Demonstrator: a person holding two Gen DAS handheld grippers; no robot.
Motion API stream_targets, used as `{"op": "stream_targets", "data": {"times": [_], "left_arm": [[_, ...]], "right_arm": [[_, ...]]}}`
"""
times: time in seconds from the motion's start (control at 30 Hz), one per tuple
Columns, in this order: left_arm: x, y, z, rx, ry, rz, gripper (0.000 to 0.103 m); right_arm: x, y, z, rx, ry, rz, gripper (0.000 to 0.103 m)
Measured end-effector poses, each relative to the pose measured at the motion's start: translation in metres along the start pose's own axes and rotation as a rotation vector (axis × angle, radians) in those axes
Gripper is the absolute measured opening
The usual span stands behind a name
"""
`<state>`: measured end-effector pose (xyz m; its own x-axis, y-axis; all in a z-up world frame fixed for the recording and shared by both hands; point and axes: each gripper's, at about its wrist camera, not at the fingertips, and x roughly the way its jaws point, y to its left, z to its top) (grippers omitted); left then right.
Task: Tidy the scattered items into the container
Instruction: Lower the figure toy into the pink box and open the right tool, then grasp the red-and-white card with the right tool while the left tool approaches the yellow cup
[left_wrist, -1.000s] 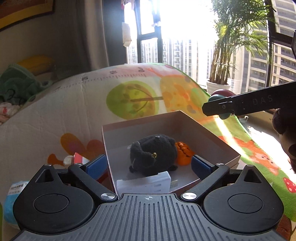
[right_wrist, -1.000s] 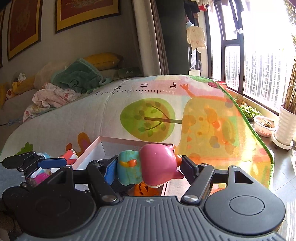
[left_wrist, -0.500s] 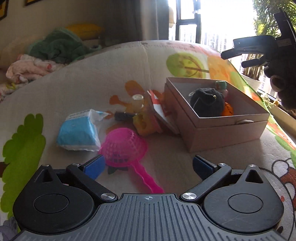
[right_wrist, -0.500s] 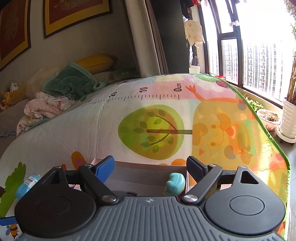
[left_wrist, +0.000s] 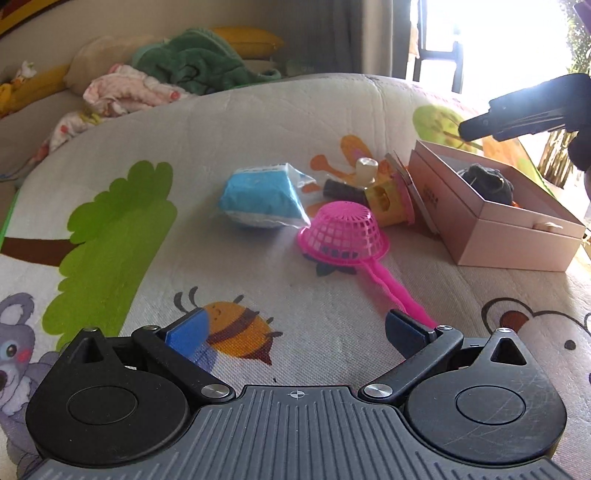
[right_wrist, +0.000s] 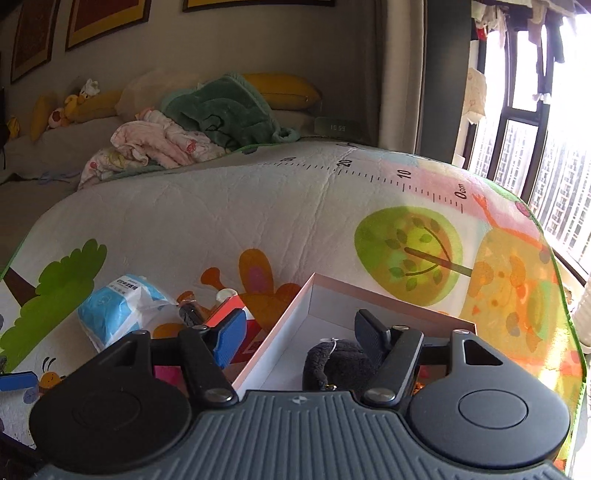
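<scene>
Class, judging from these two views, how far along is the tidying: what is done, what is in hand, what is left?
Done: a black plush and something orange beside it lie in the box. In hand: nothing; the left gripper and right gripper both have open, empty jaws. Left on the mat: the pink strainer, blue packet, yellow toy and a small bottle.

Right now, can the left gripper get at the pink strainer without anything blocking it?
Probably yes. The left gripper is open, and the pink strainer lies just ahead on the mat, its handle pointing toward the right finger, nothing between.
</scene>
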<state>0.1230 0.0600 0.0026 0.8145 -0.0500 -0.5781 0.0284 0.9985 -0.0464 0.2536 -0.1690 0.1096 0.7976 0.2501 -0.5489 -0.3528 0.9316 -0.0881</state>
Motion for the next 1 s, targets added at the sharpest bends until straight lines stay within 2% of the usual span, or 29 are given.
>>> {"op": "stream_targets", "data": {"times": [0.03,0.13,0.2,0.33,0.43,0.5,0.53,0.57,0.7,0.83,1.0], "left_arm": [[-0.002,0.000,-0.001,-0.003,-0.016,-0.001,0.103],[-0.003,0.001,-0.002,-0.009,-0.028,-0.017,0.103],[-0.003,0.004,-0.002,-0.023,-0.029,-0.027,0.103],[-0.003,0.009,-0.002,-0.054,-0.030,-0.050,0.103],[-0.004,0.010,-0.002,-0.062,-0.038,-0.053,0.103],[-0.004,0.009,-0.002,-0.063,-0.040,-0.054,0.103],[-0.004,0.010,-0.002,-0.065,-0.039,-0.056,0.103],[-0.004,0.010,-0.003,-0.068,-0.038,-0.058,0.103],[-0.004,0.012,-0.003,-0.075,-0.037,-0.056,0.103],[-0.004,0.012,-0.003,-0.077,-0.040,-0.046,0.103],[-0.005,0.013,-0.003,-0.092,-0.041,-0.021,0.103]], "right_arm": [[0.005,0.010,0.000,-0.012,0.016,0.011,0.052],[0.024,0.042,0.003,-0.027,0.042,0.017,0.048],[0.041,0.058,0.008,-0.018,0.034,-0.010,0.048],[0.076,0.075,0.018,0.008,0.092,-0.037,0.048],[0.094,0.086,0.013,-0.059,0.096,-0.114,0.048],[0.100,0.087,0.008,-0.078,0.122,-0.130,0.048],[0.101,0.086,0.004,-0.078,0.145,-0.126,0.044],[0.101,0.084,0.002,-0.079,0.160,-0.122,0.029],[0.076,0.083,-0.013,-0.097,0.165,-0.089,0.012],[0.037,0.090,-0.034,-0.153,0.134,-0.014,0.012],[-0.023,0.103,-0.070,-0.292,0.086,0.081,0.012]]}}
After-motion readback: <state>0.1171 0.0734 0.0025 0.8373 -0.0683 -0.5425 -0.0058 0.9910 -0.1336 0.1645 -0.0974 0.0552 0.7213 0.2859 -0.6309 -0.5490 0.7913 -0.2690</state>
